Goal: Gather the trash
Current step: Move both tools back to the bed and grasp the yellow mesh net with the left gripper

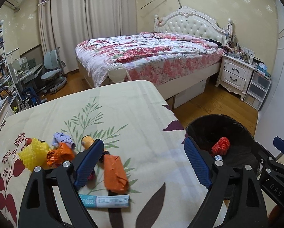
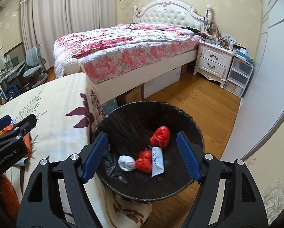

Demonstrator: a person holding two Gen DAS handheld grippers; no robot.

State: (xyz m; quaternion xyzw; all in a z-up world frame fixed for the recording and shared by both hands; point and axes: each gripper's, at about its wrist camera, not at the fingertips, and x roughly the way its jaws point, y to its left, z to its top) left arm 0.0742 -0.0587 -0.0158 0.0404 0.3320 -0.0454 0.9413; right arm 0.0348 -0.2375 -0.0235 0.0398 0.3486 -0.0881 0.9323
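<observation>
My left gripper hung with its jaws wide apart and nothing between them, low over the near part of the table, which was draped in a leaf-printed cloth. Closest to it lay a rolled blue-and-white wrapper by the near edge, and just beyond that a crumpled orange wrapper. Toward the left edge sat a looser cluster: yellow foam netting, an orange foil scrap, a lilac scrap and a small yellow-topped tube, partly hidden by my left finger. My right gripper was likewise open and empty, poised above the black-lined bin standing on the floor against the table's right edge. Inside lay red netting, two red wads, a white ball and a white wrapper. I judged the collecting about half done, with a drop just completed on the right. Next, I reckoned, the left should settle on the orange wrapper, close on it, and carry it right over the rim. Beyond stood the floral bed.
</observation>
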